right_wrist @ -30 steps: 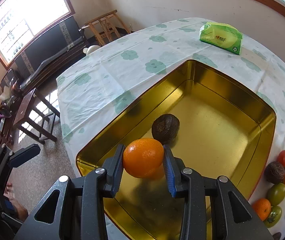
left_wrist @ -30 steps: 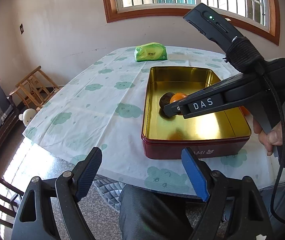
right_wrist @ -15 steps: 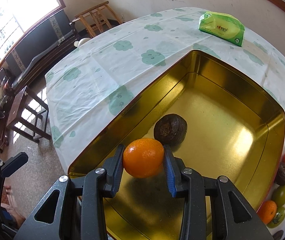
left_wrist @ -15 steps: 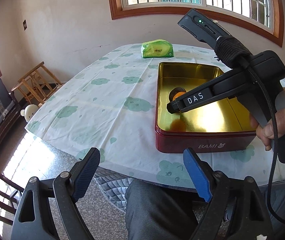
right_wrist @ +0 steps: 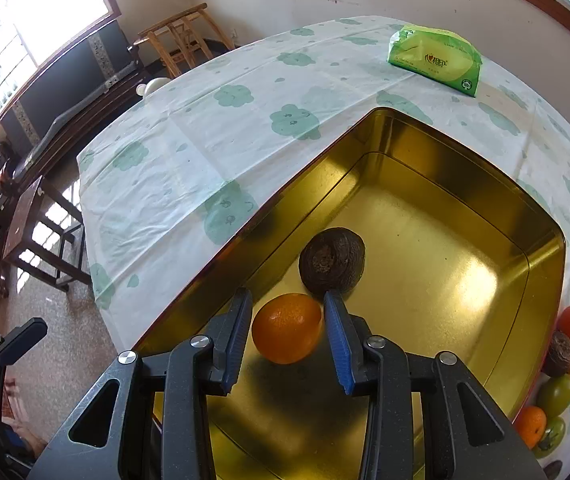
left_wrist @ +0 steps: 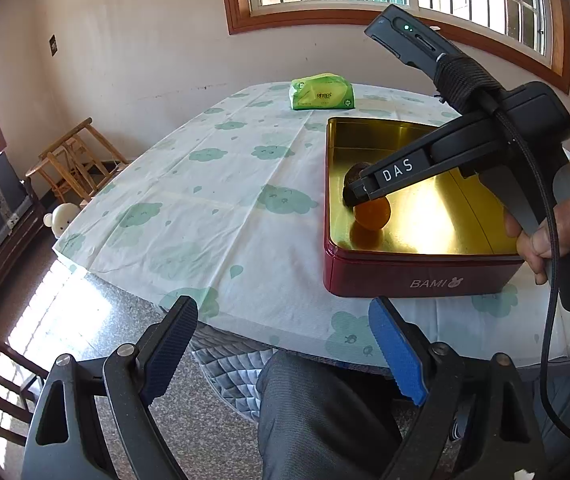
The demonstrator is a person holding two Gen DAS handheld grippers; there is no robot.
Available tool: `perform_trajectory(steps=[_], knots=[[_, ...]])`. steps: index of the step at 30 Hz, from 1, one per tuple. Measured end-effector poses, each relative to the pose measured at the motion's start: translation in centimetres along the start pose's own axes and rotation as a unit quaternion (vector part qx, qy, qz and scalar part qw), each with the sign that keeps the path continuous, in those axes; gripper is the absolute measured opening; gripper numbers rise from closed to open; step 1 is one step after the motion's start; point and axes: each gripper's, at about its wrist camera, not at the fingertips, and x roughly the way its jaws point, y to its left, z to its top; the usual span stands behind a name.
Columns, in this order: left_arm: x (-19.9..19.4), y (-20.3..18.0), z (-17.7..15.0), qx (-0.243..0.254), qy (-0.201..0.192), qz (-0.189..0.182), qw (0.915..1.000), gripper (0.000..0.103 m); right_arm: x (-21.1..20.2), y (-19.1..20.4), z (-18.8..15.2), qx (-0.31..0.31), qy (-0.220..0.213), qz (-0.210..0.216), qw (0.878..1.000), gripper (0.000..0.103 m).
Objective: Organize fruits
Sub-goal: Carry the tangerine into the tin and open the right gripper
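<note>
Inside the gold-lined tin, toward its near left corner, we find the orange between the blue pads of the right gripper; the jaws stand narrow and the pads press both flanks of the fruit, so we record a grip. From the left wrist view the orange sits low over the tin floor; whether it rests on the metal we cannot tell. A dark wrinkled fruit lies on the tin floor just behind the orange, seemingly touching it. Outside the tin, along its right edge, we note a cluster of loose fruits on the tablecloth: red, orange, green and dark ones. A green tissue pack lies well beyond the tin. The left gripper hangs off the table edge over the person's knee; its jaws have just been opening and stand wide with nothing between them. A hand holds the right gripper's handle.
</note>
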Motion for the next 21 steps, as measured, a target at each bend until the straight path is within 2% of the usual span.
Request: perform_trajectory(steps=[13,21], knots=[[-0.3,-0.7,0.2,0.008,0.002,0.007,0.9999,0.086,-3.9,-0.6,-0.5,0.014,-0.08,0.035,0.996,0.041],[-1.1,-2.1,0.4,0.025,-0.002,0.01,0.9996,0.089,-8.0,-2.5,-3.5,0.033,-0.136,0.041,0.989,0.056]])
